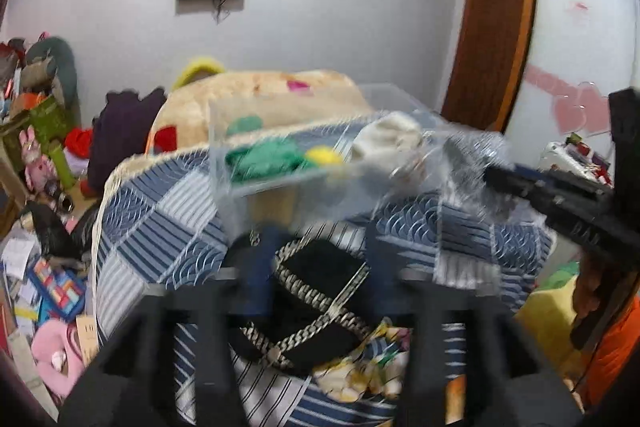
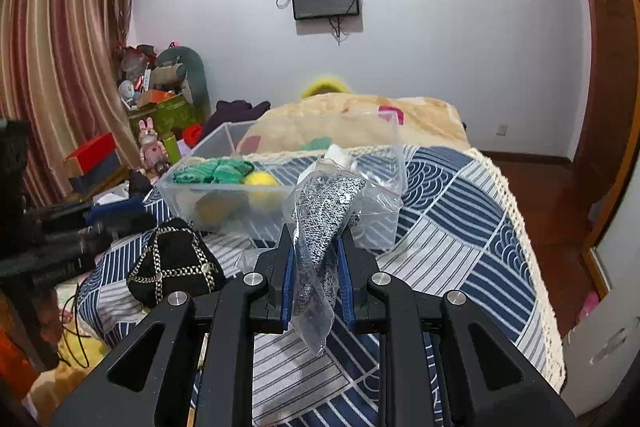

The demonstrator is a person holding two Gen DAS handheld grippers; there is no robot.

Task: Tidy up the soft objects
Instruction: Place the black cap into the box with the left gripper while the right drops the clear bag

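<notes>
A clear plastic box (image 2: pixel 224 195) sits on the blue-and-white patterned bedspread (image 2: pixel 460 227). It holds a green cloth (image 2: pixel 216 173), a yellow ball (image 2: pixel 260 181) and a white soft item (image 2: pixel 340 155). My right gripper (image 2: pixel 314 251) is shut on a grey speckled cloth in a clear plastic bag (image 2: pixel 324 211), held just in front of the box. A black bag with a chain strap (image 2: pixel 176 263) lies on the bed to the left. In the blurred left wrist view, my left gripper (image 1: pixel 316 259) is open around this black bag (image 1: pixel 320 267), with the box (image 1: pixel 280 163) beyond and the right gripper (image 1: pixel 560 203) at the right.
A beige blanket (image 2: pixel 360 119) is heaped behind the box. Boxes, toys and clothes (image 2: pixel 160 107) crowd the floor and corner at the left. Striped curtains (image 2: pixel 52 47) hang at the left. A wooden floor (image 2: pixel 540 179) and a door frame lie to the right.
</notes>
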